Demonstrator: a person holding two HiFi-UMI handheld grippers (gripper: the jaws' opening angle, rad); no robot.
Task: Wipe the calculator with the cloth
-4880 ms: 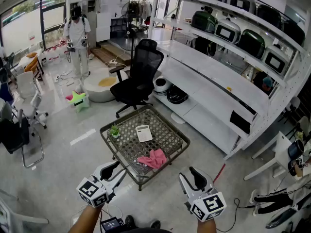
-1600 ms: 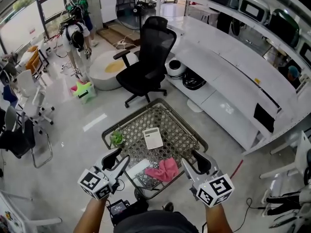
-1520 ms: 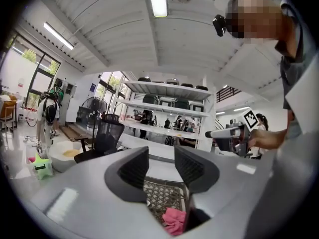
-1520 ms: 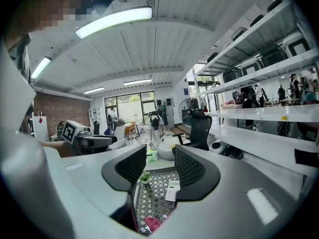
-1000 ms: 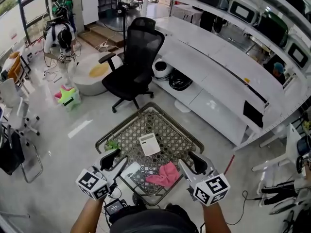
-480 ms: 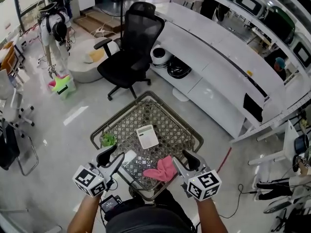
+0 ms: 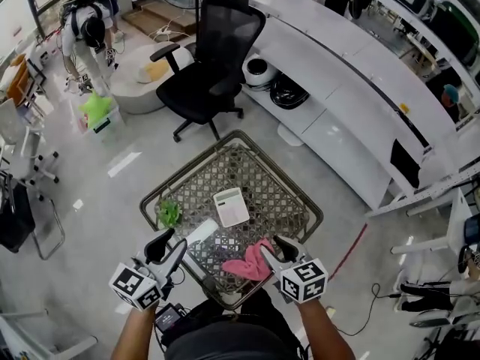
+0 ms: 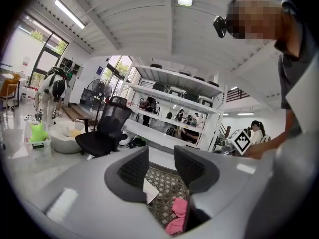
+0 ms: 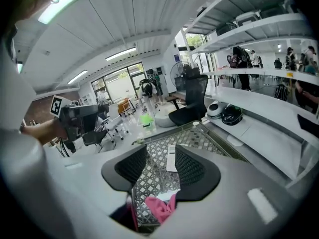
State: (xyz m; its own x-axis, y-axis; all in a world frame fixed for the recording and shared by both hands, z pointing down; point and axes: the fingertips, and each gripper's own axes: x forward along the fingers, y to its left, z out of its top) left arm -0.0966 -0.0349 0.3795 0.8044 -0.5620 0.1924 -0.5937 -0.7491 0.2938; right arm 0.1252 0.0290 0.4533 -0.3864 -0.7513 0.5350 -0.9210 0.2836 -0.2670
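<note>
Head view, looking steeply down: a low table (image 7: 238, 135) with a metal lattice top stands on a pale floor, with a black office chair (image 7: 214, 58) beyond it. A white calculator (image 7: 231, 206) lies flat near the table's middle. A crumpled pink cloth (image 7: 251, 259) lies at the near edge, well apart from the calculator. The right gripper (image 7: 276, 246) hangs just beside the cloth, jaws apart, with one jaw over the cloth's edge. The left gripper (image 7: 171, 244) hovers over the near left corner, jaws apart and empty.

Left gripper view: the left gripper (image 8: 160, 166) shows two dark pads with a clear gap between them and nothing in it. The pink cloth (image 8: 177, 218) lies low and to the right on the lattice.

Right gripper view: the right gripper (image 9: 160, 163) stands open, with no pad pressing on anything. The calculator (image 9: 171, 158) shows through the gap, farther along the table. The cloth (image 9: 159, 205) lies close below the jaws.

We judge the step in hand to be the reach for the cloth; nothing is wiped yet. The next move calls for lowering the right jaws around a fold of the cloth and closing on it.
</note>
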